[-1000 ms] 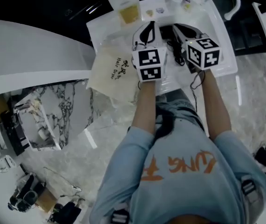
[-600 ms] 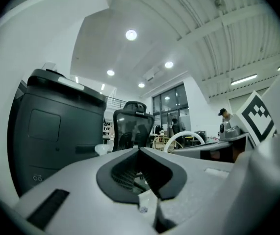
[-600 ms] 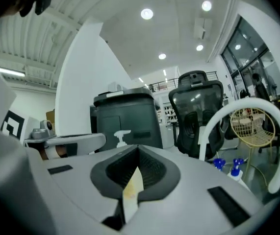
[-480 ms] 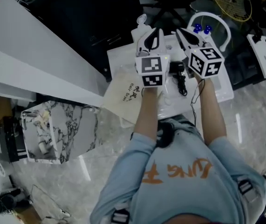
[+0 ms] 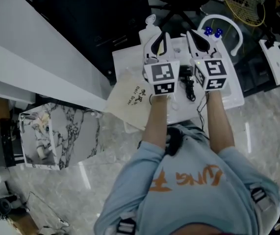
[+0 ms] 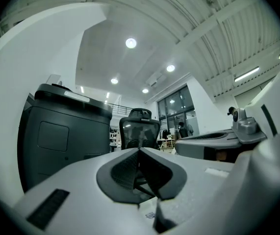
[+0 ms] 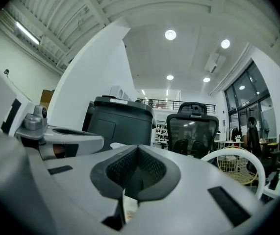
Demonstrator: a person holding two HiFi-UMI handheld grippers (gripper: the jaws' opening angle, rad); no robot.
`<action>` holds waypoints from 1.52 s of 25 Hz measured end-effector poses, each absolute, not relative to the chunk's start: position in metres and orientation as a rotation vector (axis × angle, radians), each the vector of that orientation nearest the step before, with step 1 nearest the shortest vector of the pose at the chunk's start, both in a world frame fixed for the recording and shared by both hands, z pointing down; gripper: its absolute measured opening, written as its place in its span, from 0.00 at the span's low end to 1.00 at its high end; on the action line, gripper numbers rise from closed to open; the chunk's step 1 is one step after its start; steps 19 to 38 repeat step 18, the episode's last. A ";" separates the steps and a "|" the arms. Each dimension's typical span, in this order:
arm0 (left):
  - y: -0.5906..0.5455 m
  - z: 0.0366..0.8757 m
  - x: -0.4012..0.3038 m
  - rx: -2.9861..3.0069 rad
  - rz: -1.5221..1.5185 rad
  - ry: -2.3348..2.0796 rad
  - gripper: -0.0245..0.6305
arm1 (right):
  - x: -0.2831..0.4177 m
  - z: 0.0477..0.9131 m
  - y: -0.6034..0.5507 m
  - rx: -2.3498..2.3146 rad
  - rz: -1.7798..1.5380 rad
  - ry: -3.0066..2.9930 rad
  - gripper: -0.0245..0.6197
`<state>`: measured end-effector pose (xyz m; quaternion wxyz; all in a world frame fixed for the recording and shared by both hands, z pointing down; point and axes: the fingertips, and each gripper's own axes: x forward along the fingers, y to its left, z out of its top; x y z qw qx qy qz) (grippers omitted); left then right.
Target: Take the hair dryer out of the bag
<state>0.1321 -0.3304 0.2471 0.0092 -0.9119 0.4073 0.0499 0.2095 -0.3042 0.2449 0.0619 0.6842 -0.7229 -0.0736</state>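
We see a white table [image 5: 230, 92] on a pale marbled floor [image 5: 262, 131]; a cream cloth bag [image 5: 130, 99] with dark print lies at its left edge, partly overhanging; near the middle lies a black hair dryer [image 5: 184, 74], its cord [image 5: 190, 91] trailing toward the near edge; at the far side stand a pale bottle [image 5: 150, 23] and two blue-capped items [image 5: 212, 32].

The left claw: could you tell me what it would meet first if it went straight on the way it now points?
Probably the black office chair: it sits dead ahead beyond the shut left claw, with nothing visible between them, though its distance is unclear.
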 end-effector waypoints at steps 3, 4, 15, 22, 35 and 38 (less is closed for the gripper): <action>-0.327 0.253 0.131 -2.853 0.144 1.277 0.04 | 0.208 0.252 -0.300 2.059 -0.219 -2.183 0.04; -0.326 0.255 0.130 -2.854 0.137 1.279 0.04 | 0.207 0.254 -0.299 2.057 -0.213 -2.181 0.04; -0.307 0.265 0.119 -2.849 0.088 1.280 0.04 | 0.200 0.264 -0.280 2.036 -0.168 -2.173 0.04; -0.301 0.267 0.115 -2.847 0.088 1.286 0.04 | 0.194 0.265 -0.276 2.018 -0.176 -2.181 0.04; -0.301 0.267 0.115 -2.847 0.088 1.286 0.04 | 0.194 0.265 -0.276 2.018 -0.176 -2.181 0.04; -0.301 0.267 0.115 -2.847 0.088 1.286 0.04 | 0.194 0.265 -0.276 2.018 -0.176 -2.181 0.04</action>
